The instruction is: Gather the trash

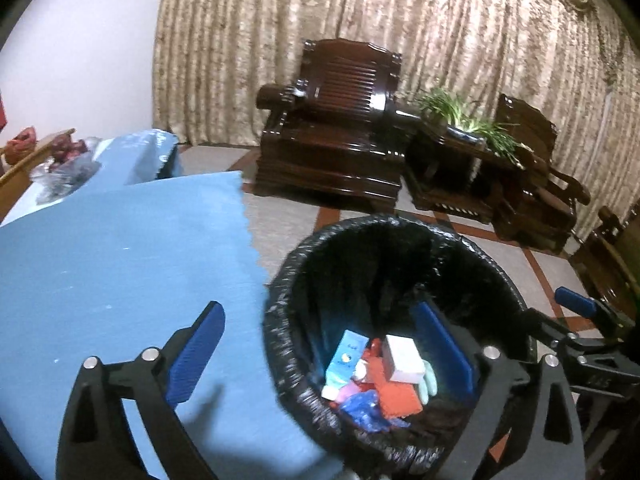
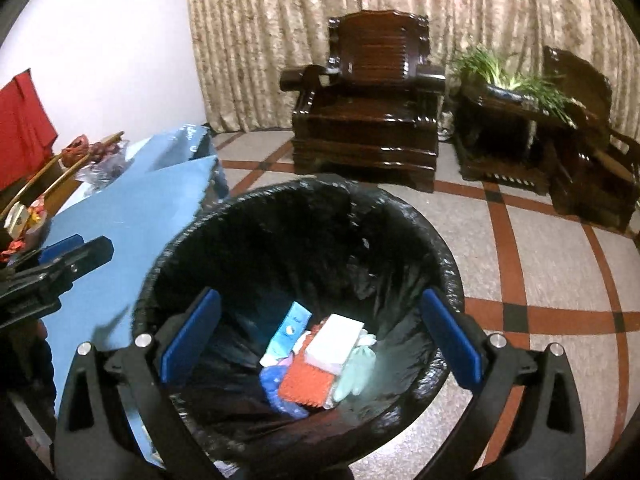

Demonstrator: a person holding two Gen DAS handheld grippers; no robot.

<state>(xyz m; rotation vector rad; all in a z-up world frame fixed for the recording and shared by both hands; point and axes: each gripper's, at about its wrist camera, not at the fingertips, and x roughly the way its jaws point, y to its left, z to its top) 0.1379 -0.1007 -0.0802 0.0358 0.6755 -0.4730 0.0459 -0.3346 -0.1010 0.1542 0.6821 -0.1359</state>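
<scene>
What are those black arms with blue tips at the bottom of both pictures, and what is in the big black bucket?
Those are two grabbers, like big tongs, and a person holds one in each hand. Each grabber carries a camera that looks forward along its two fingers, so you get one picture from each.

In the left camera's picture you see the left gripper, wide open with nothing in it. In the right camera's picture you see the right gripper, also wide open and empty.

The bucket is a bin lined with a black bag, standing on the floor beside a table with a blue cloth. Inside lies trash: a white box, a light blue packet, something red, a pale green glove and a blue wrapper.
</scene>
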